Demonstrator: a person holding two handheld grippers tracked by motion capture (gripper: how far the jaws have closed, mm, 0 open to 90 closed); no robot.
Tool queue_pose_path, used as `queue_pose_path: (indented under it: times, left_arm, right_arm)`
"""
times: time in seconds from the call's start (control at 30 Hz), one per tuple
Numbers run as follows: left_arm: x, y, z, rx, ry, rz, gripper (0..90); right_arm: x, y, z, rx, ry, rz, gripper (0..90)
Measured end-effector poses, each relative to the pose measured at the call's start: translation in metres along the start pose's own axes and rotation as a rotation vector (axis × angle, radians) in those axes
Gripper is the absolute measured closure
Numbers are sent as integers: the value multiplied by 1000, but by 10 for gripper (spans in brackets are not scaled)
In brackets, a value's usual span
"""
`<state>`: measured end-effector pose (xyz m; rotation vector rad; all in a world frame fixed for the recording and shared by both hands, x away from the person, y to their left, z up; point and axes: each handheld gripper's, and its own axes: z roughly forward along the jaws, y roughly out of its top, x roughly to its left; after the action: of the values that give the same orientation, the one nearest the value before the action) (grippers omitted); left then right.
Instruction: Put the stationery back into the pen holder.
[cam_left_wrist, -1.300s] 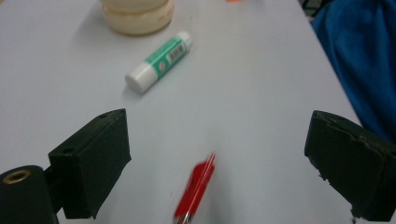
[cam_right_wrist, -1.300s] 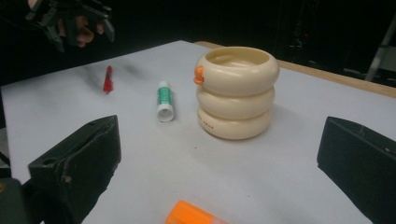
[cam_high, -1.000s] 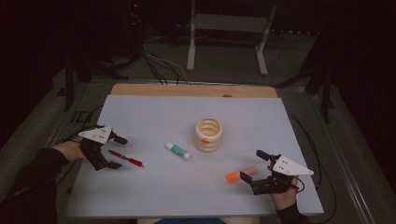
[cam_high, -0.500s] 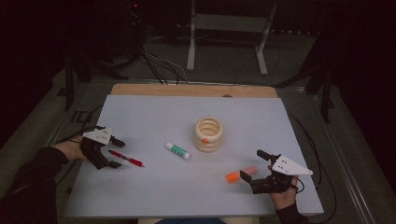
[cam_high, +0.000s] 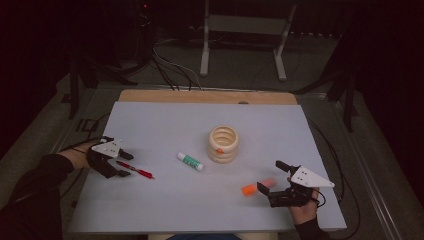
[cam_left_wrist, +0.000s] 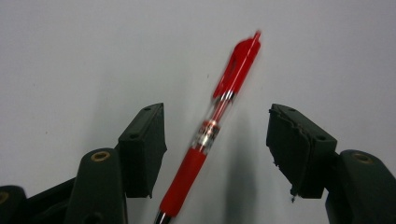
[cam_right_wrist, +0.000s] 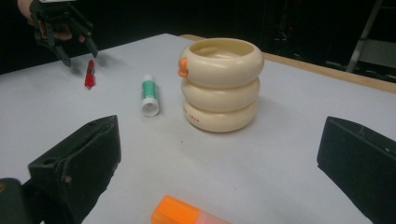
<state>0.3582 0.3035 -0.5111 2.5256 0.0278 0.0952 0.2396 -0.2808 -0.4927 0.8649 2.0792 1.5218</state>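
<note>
Our left gripper (cam_left_wrist: 217, 140) has just been narrowing its jaws around the red pen (cam_left_wrist: 219, 116), not yet pinching it; the pen lies at eight o'clock from the cream holder (cam_high: 223, 144). Our right gripper (cam_high: 272, 192) stands wide by the orange marker (cam_high: 257, 187).

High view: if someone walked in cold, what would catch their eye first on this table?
Probably the cream ringed holder standing upright near the table's middle, with a green glue stick lying to its left. Next, the red pen lying between the jaws of the left hand-held gripper, which have just been closing but do not touch it yet. The orange marker lies in front of the open right hand-held gripper.
</note>
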Motion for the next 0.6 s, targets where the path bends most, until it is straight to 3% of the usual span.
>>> queue_pose_path:
  times: [0.33,0.43,0.6]
  left_arm:
    - [9,-1,7,75,-12,81,501]
    - [12,-2,10,105,-35,87,549]
    - [15,-1,12,107,-60,97,599]
  right_arm:
    - [0,0,-1,-1,-6,4,0]
    - [-1,-1,-1,2,-7,7,0]
    - [-1,-1,-2,2,-6,13,0]
